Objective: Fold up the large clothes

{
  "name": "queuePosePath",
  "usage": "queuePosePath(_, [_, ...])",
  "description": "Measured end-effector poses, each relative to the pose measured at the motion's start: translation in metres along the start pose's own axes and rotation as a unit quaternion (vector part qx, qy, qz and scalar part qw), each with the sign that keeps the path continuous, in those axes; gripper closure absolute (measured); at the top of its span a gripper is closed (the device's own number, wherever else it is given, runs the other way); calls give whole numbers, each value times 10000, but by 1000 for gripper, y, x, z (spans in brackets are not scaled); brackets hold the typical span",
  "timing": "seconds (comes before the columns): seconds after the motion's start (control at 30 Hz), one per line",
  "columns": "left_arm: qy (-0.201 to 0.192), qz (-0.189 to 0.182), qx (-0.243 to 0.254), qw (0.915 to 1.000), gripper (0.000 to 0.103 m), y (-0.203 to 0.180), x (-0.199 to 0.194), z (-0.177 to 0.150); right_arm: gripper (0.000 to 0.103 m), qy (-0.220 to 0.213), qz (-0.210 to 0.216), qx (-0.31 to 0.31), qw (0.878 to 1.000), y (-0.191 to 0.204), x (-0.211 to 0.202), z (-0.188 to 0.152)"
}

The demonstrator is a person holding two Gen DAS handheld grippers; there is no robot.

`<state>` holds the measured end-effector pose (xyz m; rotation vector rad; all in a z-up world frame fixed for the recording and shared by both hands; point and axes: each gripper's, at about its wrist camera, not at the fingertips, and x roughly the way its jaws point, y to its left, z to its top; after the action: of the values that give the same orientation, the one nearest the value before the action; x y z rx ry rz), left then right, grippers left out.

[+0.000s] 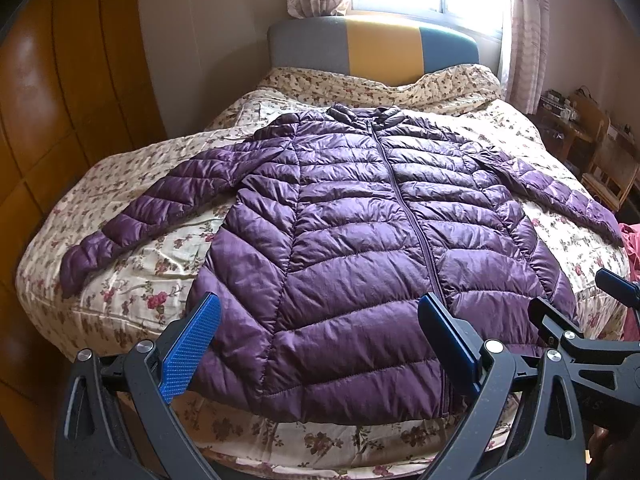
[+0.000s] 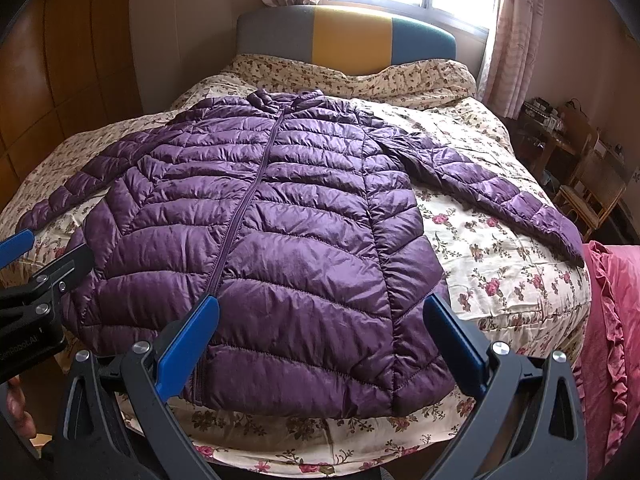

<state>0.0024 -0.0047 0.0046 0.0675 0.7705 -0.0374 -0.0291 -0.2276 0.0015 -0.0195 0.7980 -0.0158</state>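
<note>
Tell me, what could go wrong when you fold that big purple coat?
The purple jacket looks puffy and shiny, so a fold may spring back or slip from the open left gripper and right gripper. Its right sleeve reaches the bed edge by the pink cloth and might slide off.

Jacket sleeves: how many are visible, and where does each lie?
2. The left sleeve stretches out over the floral quilt toward the wardrobe side; the right sleeve angles toward the pink bedding. Both lie flat, unfolded, none hidden.
</note>
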Motion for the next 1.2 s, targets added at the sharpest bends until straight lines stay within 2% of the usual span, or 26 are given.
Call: queuePosePath(1.2, [65,-46,31,10000,5,-4,5,-6,2,85,112,129,9998,-7,9,-3])
